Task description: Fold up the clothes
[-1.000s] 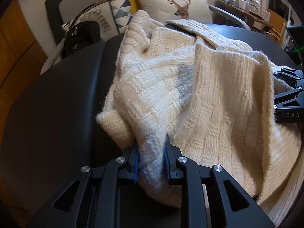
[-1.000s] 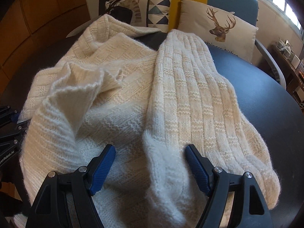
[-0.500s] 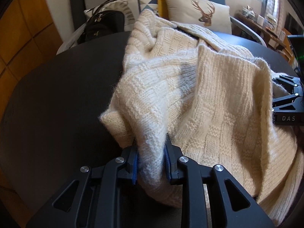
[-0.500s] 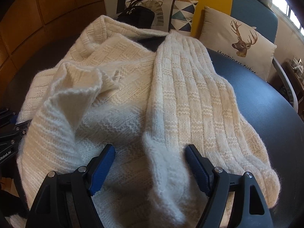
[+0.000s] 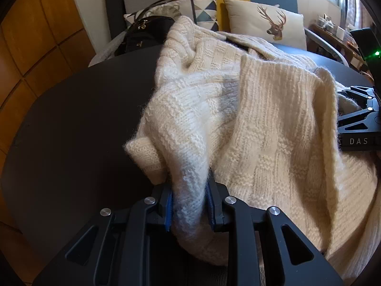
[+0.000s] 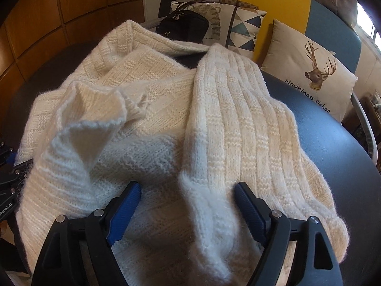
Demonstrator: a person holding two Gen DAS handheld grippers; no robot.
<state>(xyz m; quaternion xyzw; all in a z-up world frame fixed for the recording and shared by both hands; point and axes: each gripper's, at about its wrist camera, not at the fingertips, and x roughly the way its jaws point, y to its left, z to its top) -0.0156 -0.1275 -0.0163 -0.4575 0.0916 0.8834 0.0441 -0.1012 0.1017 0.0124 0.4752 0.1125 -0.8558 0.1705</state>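
A cream knitted sweater (image 5: 262, 124) lies bunched on a dark round table (image 5: 71, 131). My left gripper (image 5: 189, 197) is shut on a fold at the sweater's near left edge, and the knit bulges out between the blue pads. In the right wrist view the same sweater (image 6: 166, 124) spreads out, with a ribbed sleeve (image 6: 243, 109) running away to the far side. My right gripper (image 6: 188, 202) is open, its fingers spread wide over a raised fold of knit. The right gripper's body (image 5: 357, 124) shows at the right edge of the left wrist view.
Behind the table stands a bench with a deer cushion (image 6: 309, 71), a triangle-patterned cushion (image 6: 245, 28) and a black handbag (image 6: 183, 26). Wooden wall panels (image 5: 35, 47) are on the left. Bare table top (image 6: 333, 143) lies to the right of the sweater.
Both views have shifted a little, so the cushions and bag sit further right. The left gripper keeps its hold on the fold. The right gripper stays open.
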